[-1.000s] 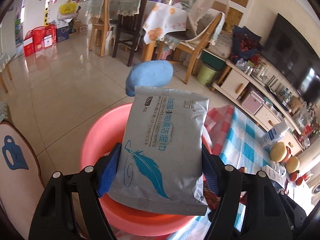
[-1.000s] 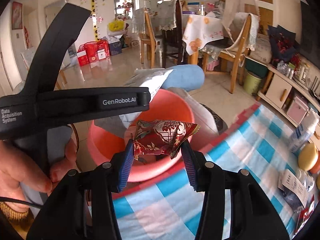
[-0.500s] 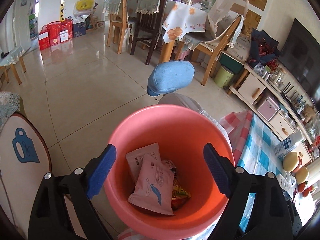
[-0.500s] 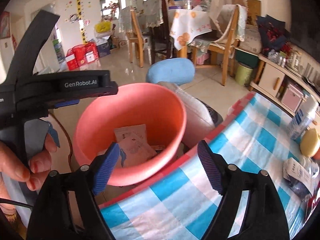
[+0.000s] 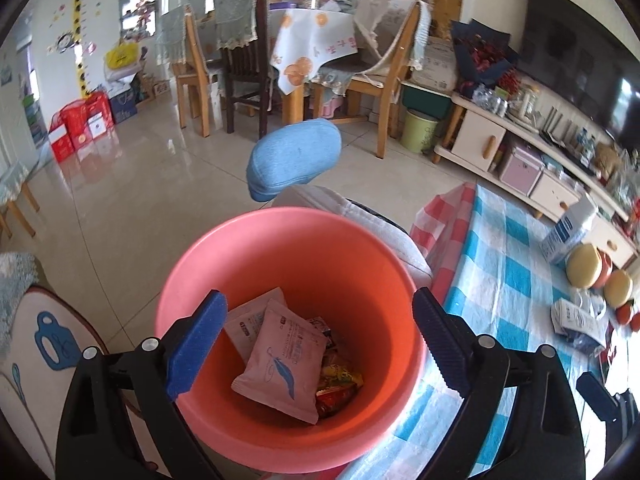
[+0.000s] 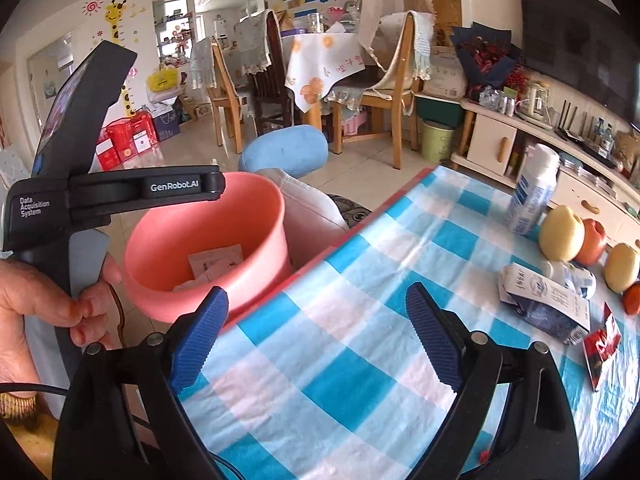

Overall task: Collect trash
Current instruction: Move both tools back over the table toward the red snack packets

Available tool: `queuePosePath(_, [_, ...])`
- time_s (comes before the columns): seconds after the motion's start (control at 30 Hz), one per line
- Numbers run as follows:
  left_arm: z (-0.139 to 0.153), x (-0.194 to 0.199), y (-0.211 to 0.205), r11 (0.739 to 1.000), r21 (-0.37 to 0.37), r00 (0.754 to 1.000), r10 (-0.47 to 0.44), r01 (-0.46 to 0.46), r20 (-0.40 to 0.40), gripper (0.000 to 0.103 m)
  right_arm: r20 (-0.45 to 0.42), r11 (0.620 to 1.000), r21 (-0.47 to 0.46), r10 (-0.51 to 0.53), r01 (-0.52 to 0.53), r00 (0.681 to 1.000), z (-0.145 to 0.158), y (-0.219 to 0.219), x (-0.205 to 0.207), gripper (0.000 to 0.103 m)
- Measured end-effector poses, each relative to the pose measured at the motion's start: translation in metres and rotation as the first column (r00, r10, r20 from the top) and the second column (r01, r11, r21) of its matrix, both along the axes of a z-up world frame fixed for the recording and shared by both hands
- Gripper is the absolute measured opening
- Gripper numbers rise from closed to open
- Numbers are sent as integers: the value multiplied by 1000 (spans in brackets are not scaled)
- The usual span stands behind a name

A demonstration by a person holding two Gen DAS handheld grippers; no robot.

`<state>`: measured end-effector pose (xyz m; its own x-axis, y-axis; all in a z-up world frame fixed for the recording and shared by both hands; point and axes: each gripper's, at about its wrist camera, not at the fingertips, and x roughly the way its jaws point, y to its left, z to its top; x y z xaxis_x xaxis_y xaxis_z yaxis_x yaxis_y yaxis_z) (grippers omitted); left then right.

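Now | step: wrappers dropped in pink bucket [image 5: 288, 264] | left tongs [image 5: 316, 344], right tongs [image 6: 316, 340] just opened, released, empty | next: reach the packet [image 6: 544, 304] on desk [image 6: 360, 280]

home living-dining room | dining chairs [image 5: 196, 92] | television [image 5: 580, 56] | giraffe height chart [image 5: 80, 32]

Glossy beige tile floor [image 5: 132, 184], daylight from far windows [image 5: 138, 8]. Dining table [image 5: 316, 48] with wooden chairs [image 5: 192, 76], white TV cabinet [image 5: 520, 148] on right, dark TV [image 5: 580, 60] above, giraffe sticker [image 5: 80, 20] on wall.
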<state>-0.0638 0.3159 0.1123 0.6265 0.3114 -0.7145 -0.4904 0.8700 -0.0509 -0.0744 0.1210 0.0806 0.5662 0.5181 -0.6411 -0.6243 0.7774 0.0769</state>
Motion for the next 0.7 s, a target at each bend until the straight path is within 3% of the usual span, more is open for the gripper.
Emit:
queuePosePath(0.43, [4,15,-61,983,133,992,-122,124,-24,93,17,996,8,-87,87,996,1,-55,-10,94])
queuePosePath(0.7, [3,21,-85,970,169,984,-173,177,-37,93,22,989,4,-145,145,989,-3,-92,-9,94])
